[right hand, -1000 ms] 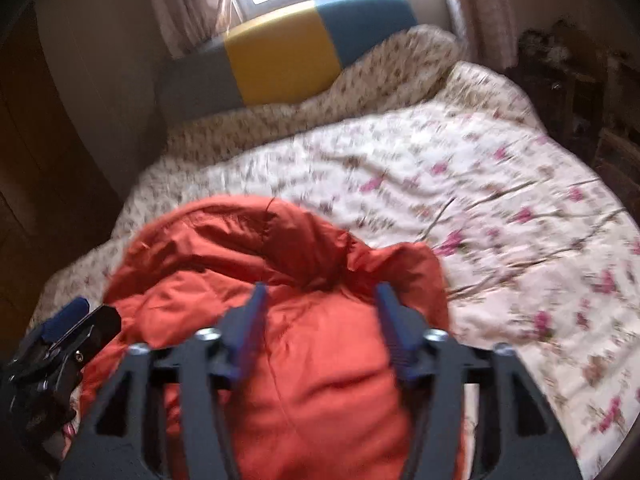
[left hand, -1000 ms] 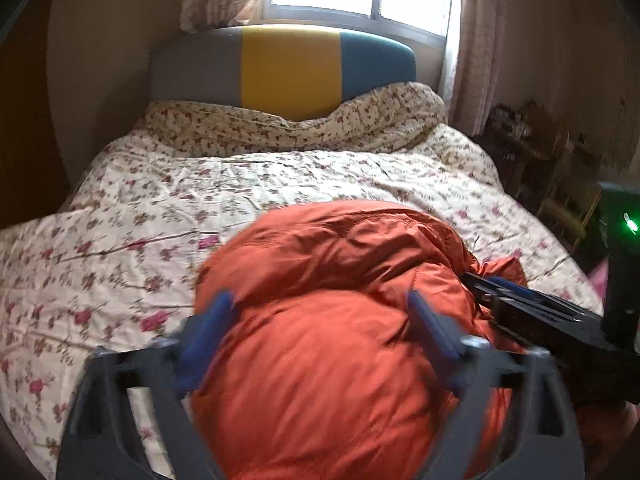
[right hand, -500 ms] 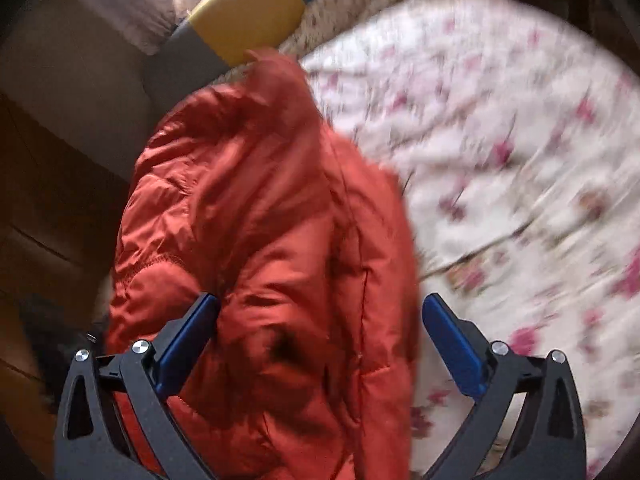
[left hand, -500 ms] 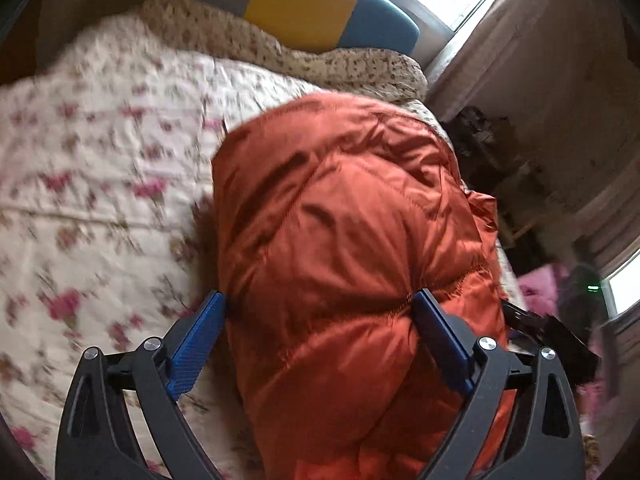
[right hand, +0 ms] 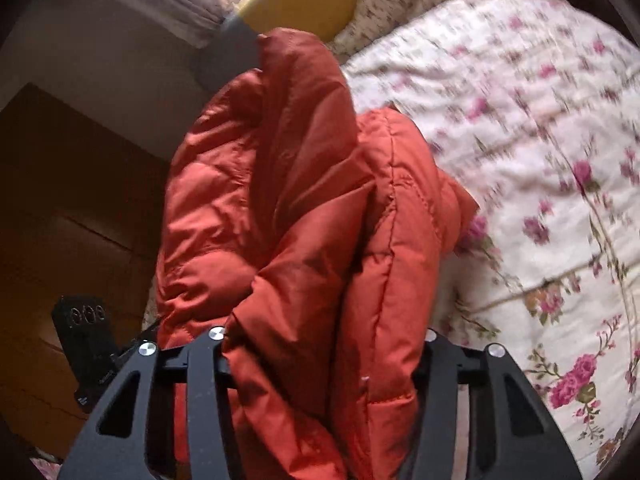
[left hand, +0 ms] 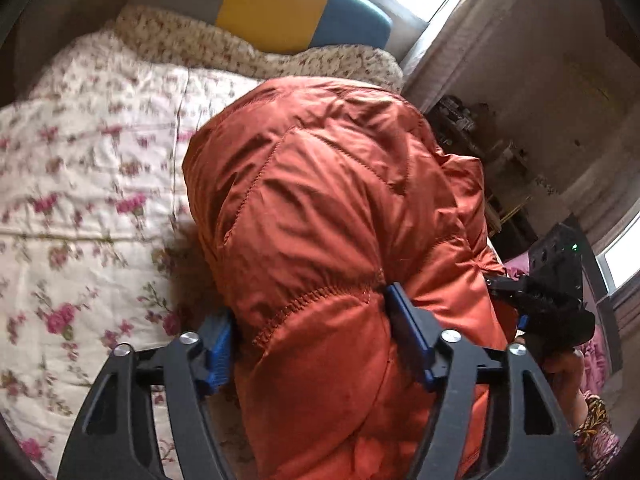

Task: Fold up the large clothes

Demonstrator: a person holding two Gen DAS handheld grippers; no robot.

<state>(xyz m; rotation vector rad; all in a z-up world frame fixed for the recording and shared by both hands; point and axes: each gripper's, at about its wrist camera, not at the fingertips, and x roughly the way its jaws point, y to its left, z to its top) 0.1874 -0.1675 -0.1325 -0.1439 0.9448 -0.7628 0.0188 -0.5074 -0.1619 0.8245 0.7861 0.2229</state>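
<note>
From my left wrist view, the orange puffer jacket [left hand: 320,208] fills the centre as a bunched, rounded mass lying on the floral quilt [left hand: 88,184] of the bed. Its shell is glossy, satin-like, with stitched quilting seams running diagonally and a gathered, puckered seam low down, near the blue pads. Creases catch the window light. My left gripper [left hand: 316,340] is closing on a thick fold of the jacket; the blue pad [left hand: 408,336] on the right side presses into the fabric, and the one on the left sits against its edge, so I read this as a grip on padding.

In the right wrist view the same jacket [right hand: 288,208] stands up in tall folds, one ridge rising toward the yellow-and-blue headboard [right hand: 304,0], with a narrower padded panel alongside it edged by a straight topstitched seam. My right gripper [right hand: 320,344] is also closing, with the jacket bulging between and over its fingers; the pads themselves are buried in fabric, and the cloth looks pinched between them.

Across the jacket, the other gripper's black body [left hand: 556,300] appears at the far right of the left view, with the person's hand [left hand: 560,368] beneath it
</note>
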